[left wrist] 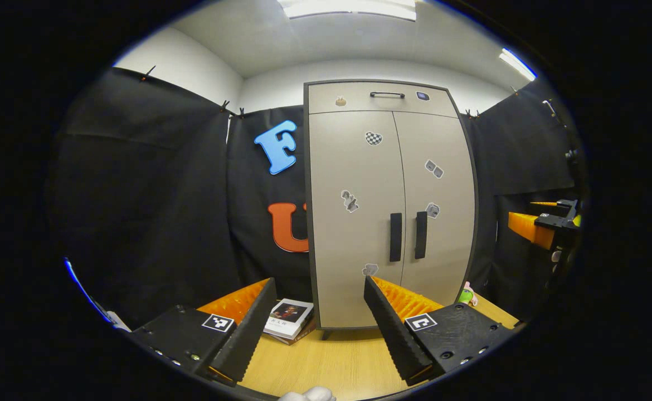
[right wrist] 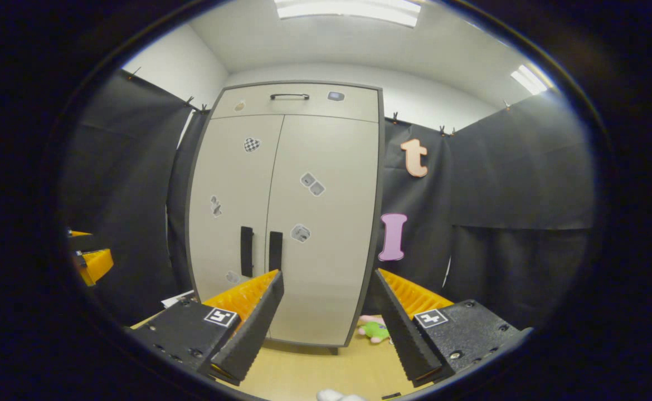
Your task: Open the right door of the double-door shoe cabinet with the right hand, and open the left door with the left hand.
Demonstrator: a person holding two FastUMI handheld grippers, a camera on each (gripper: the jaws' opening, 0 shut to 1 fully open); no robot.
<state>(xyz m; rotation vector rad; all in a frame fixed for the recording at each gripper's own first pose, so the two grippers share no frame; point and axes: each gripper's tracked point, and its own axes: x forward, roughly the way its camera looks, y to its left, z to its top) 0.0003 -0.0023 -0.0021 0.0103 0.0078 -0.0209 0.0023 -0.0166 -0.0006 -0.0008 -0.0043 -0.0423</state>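
Observation:
The beige shoe cabinet [left wrist: 359, 234] stands upright with both doors closed. Two dark vertical handles sit side by side at the centre seam: the left door's handle [left wrist: 395, 236] and the right door's handle [left wrist: 421, 234]. My left gripper [left wrist: 319, 284] is open, held back from the cabinet and low before the left door. In the right gripper view, the cabinet [right wrist: 326, 211] shows the left handle [right wrist: 246, 251] and right handle [right wrist: 275, 250]. My right gripper [right wrist: 329, 277] is open, low before the right door, touching nothing.
A book [left wrist: 288, 317] lies on the wooden surface [left wrist: 337, 362] by the cabinet's left foot. A green and pink plush toy [right wrist: 374, 328] lies at its right foot. A top drawer with a handle [left wrist: 387, 94] sits above the doors. Black cloth walls enclose both sides.

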